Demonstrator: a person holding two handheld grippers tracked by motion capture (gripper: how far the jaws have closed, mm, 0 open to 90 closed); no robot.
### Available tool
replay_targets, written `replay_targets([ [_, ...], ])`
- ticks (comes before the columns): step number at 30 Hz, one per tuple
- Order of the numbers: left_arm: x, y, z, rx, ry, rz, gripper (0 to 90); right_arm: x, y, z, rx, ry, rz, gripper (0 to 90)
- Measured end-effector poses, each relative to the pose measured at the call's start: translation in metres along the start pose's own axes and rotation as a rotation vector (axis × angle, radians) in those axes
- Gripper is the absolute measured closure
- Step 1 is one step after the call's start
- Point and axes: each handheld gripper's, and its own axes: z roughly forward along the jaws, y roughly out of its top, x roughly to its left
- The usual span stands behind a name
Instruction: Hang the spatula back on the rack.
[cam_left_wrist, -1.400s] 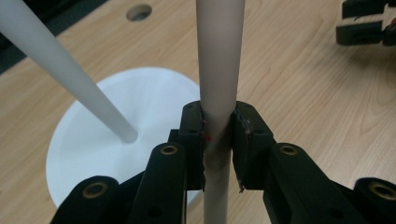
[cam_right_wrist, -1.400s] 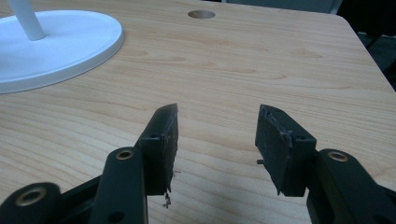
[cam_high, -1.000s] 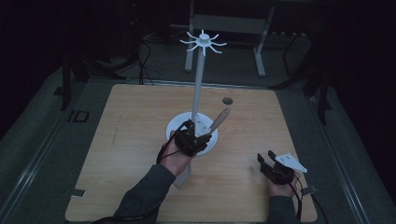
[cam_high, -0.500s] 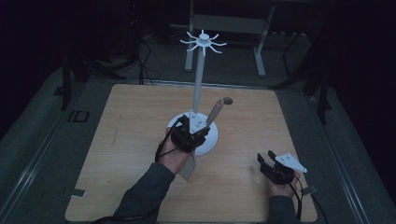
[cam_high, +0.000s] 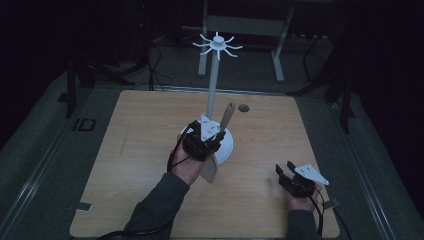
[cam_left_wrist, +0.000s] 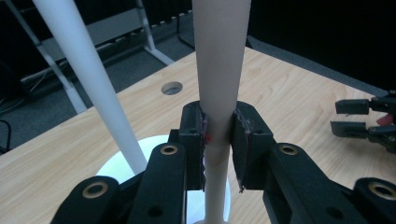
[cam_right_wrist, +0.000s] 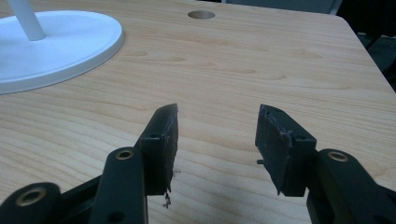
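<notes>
On the wooden table (cam_high: 135, 150) stands a white stand (cam_high: 214, 95) (round base). The left gripper (cam_left_wrist: 218, 135) clamps a pale spatula (cam_left_wrist: 219, 70); the right gripper (cam_right_wrist: 217, 135) rests wide, holding nothing.

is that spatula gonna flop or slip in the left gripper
Probably stiff: the spatula runs straight through the left gripper without sagging. Its smooth handle might slip or pivot, since the pads clamp only a narrow part.
</notes>
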Motion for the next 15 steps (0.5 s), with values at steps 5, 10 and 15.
replay_targets([
  [5, 0.0008, 0.0022, -0.0023, -0.023, 0.011, -0.014, 75.7, 0.0000, 0.0000, 0.0000, 0.000, 0.000, 0.001, 48.7],
  [10, 0.0004, 0.0040, -0.0053, -0.048, 0.023, -0.021, 75.8, -0.0001, 0.0000, 0.0000, 0.000, 0.000, 0.001, 48.7],
  [15, 0.0007, 0.0050, -0.0076, -0.058, 0.031, -0.019, 75.8, -0.0001, 0.0000, 0.0000, 0.000, 0.000, 0.001, 48.7],
])
